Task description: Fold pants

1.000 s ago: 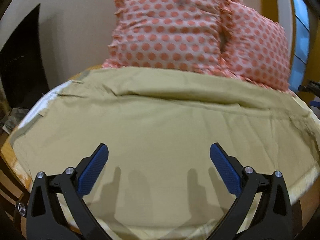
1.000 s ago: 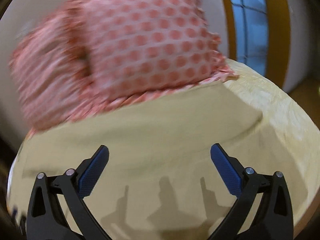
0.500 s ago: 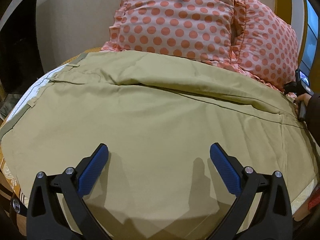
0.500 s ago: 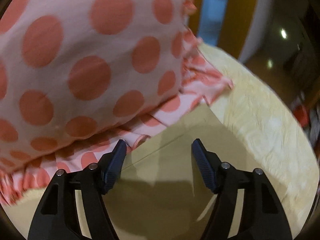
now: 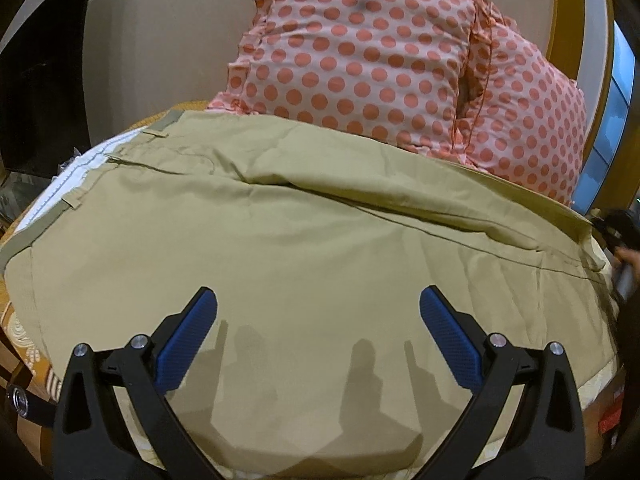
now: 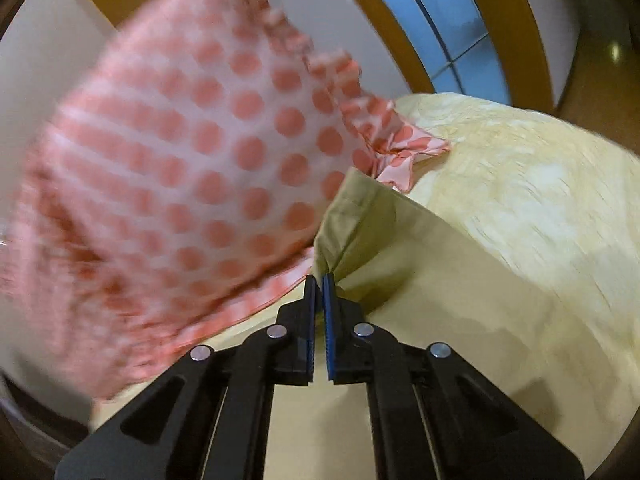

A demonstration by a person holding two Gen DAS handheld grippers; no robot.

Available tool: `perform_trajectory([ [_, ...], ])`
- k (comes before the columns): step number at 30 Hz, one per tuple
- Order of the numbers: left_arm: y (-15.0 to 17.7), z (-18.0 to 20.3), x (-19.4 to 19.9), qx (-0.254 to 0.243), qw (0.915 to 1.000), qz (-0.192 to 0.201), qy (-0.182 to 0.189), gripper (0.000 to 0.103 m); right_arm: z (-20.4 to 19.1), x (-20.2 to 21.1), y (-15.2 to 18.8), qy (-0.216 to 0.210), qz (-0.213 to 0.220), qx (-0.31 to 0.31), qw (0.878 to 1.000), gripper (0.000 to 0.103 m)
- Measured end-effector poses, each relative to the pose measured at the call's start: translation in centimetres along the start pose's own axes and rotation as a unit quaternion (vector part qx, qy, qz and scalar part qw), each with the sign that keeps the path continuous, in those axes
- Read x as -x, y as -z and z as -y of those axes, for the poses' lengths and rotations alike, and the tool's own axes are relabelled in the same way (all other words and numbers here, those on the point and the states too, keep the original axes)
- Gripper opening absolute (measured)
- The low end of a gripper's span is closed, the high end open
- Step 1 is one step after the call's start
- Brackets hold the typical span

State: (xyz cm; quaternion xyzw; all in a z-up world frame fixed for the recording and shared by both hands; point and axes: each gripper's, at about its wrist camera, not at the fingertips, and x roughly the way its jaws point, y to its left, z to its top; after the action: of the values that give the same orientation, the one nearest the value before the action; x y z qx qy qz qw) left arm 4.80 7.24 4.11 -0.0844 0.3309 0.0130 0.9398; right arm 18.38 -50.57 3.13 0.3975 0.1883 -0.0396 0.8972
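Khaki pants [image 5: 304,248] lie spread flat across the bed, waistband with white lining at the left [image 5: 76,176]. My left gripper [image 5: 318,304] is open and empty, hovering over the near part of the pants. In the right wrist view my right gripper [image 6: 319,280] is shut on a corner of the pants [image 6: 360,224], lifted a little beside the pillow. The right gripper also shows at the far right edge of the left wrist view [image 5: 618,232].
Two pink polka-dot pillows [image 5: 372,60] lean against the wall behind the pants; one fills the left of the right wrist view [image 6: 192,168]. A pale yellow bedspread [image 6: 532,184] covers the bed. A window [image 6: 436,36] is behind.
My right gripper has closed on the pants' corner by the pillow and raised it. The left gripper stayed open and shifted slightly over the pants.
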Motion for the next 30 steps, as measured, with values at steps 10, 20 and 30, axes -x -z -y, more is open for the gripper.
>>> perform_trajectory([
  [10, -3.0, -1.9, 0.8, 0.037, 0.9984, 0.033, 0.029, 0.101, 6.0, 9.4, 9.0, -0.01, -0.046, -0.099, 0.994, 0.011],
  [20, -10.0, -5.2, -3.1, 0.092, 0.9937, 0.017, 0.061, 0.101, 6.0, 7.1, 9.0, -0.006, -0.047, -0.088, 0.995, 0.002],
  [30, -17.8, -7.0, -17.2, 0.146, 0.9845, -0.094, 0.029, 0.075, 6.1, 9.1, 7.6, -0.074, 0.015, -0.088, 0.993, 0.002],
])
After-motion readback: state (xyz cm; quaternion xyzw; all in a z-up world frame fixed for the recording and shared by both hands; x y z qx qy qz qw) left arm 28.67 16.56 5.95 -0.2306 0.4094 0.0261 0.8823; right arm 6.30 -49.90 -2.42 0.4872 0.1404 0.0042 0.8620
